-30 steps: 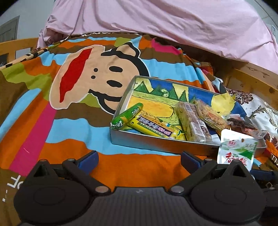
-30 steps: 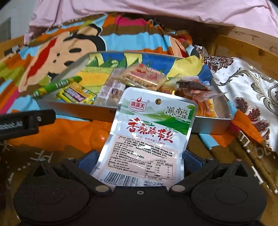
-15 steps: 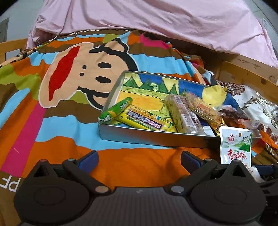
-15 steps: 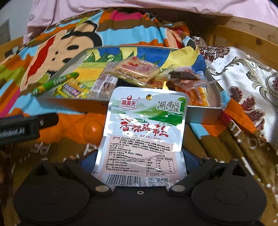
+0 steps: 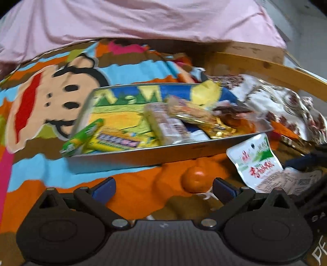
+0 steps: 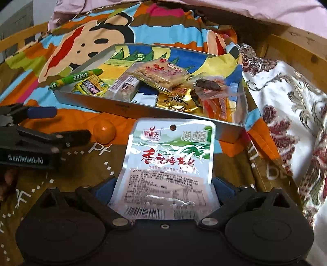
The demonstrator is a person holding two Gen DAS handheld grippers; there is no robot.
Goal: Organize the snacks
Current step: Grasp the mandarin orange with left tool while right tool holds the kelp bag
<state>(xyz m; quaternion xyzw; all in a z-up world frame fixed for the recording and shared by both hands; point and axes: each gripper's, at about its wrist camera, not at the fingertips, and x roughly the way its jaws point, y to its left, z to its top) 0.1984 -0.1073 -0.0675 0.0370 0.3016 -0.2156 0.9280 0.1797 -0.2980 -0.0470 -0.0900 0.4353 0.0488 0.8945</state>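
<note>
A metal tray (image 6: 122,106) with a painted floor lies on the cartoon blanket and holds several snacks: a green stick (image 6: 75,78), a yellow bar (image 6: 90,87), a peanut brittle pack (image 6: 161,72) and a gold packet (image 6: 176,100). The tray also shows in the left wrist view (image 5: 143,156). My right gripper (image 6: 163,190) is shut on a white-green seaweed pouch (image 6: 169,161), held just in front of the tray's near wall. The pouch shows in the left wrist view (image 5: 257,161). My left gripper (image 5: 163,187) is open and empty, near a small orange ball (image 5: 195,179).
The orange ball (image 6: 104,134) lies on the blanket between the two grippers. The left gripper shows at the left of the right wrist view (image 6: 40,124). A floral cloth (image 6: 286,102) and a wooden bed rail (image 6: 296,45) lie to the right. A pink quilt (image 5: 143,18) is behind.
The left gripper has swung right and closer, so the orange ball now sits before its fingers. The right gripper has risen a little with the pouch, looking more down into the tray.
</note>
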